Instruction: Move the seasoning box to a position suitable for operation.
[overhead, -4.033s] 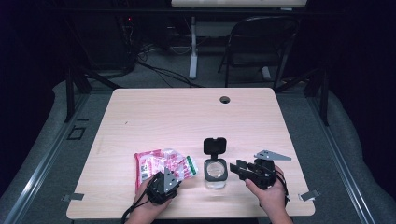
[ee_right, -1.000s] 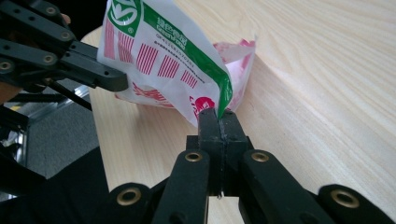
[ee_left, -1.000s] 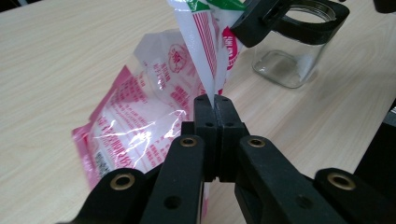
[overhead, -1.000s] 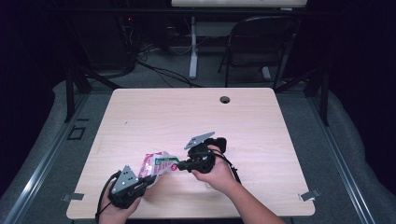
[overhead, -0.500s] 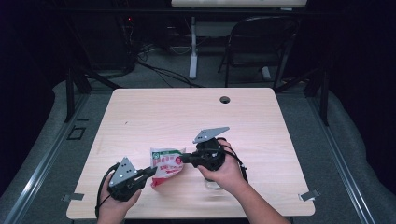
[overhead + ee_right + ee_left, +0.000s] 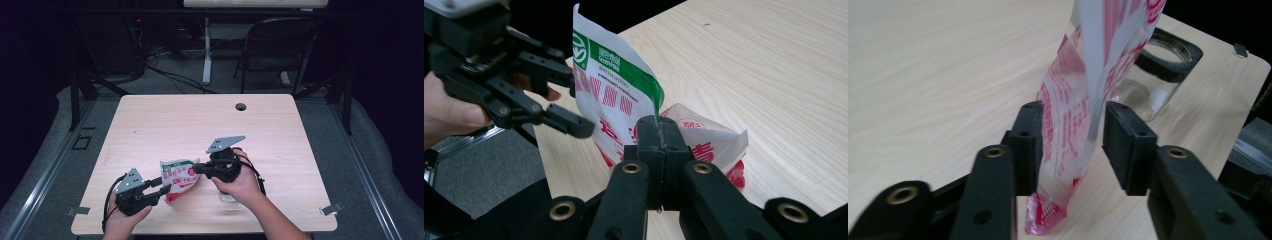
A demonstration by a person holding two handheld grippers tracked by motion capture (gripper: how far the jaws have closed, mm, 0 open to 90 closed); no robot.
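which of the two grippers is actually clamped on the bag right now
The right gripper: its jaws are pinched shut on the bag. The left gripper has just opened; the bag sits between its jaws, unpressed.

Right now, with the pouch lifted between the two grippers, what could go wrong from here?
1. The right gripper alone pinches the red and white pouch at a thin edge; the film may slip or tear.
2. The left gripper has just been opening, its pads astride the pouch without pressing, so the bottom could swing.
3. The open glass jar stands close behind; a swinging pouch might knock it.
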